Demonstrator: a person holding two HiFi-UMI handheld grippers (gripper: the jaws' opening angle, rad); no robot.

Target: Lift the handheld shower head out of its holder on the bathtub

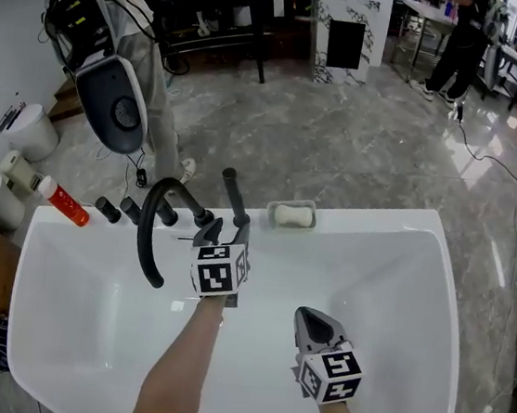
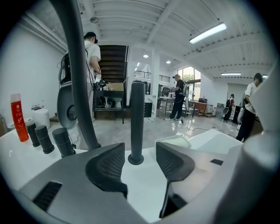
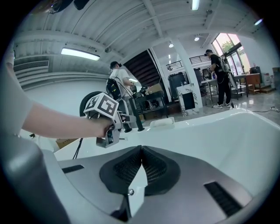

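Observation:
The handheld shower head [image 1: 231,193] is a dark slim wand standing upright in its holder on the far rim of the white bathtub [image 1: 379,216]. My left gripper [image 1: 223,231] is open just in front of it. In the left gripper view the wand [image 2: 137,118] rises in the gap between the two spread pads [image 2: 109,166], and neither pad touches it. My right gripper [image 1: 312,322] hangs over the inside of the tub, shut with nothing between its pads [image 3: 151,165]. The right gripper view shows the wand [image 3: 136,116] just past the left gripper's marker cube [image 3: 103,107].
A dark arched faucet spout [image 1: 151,225] stands close to the left of the wand, with dark knobs [image 1: 108,211] beyond it. A soap dish [image 1: 292,215] sits on the rim to the right. A red bottle [image 1: 64,204] and paper rolls [image 1: 21,172] are far left. A person [image 1: 112,103] stands behind.

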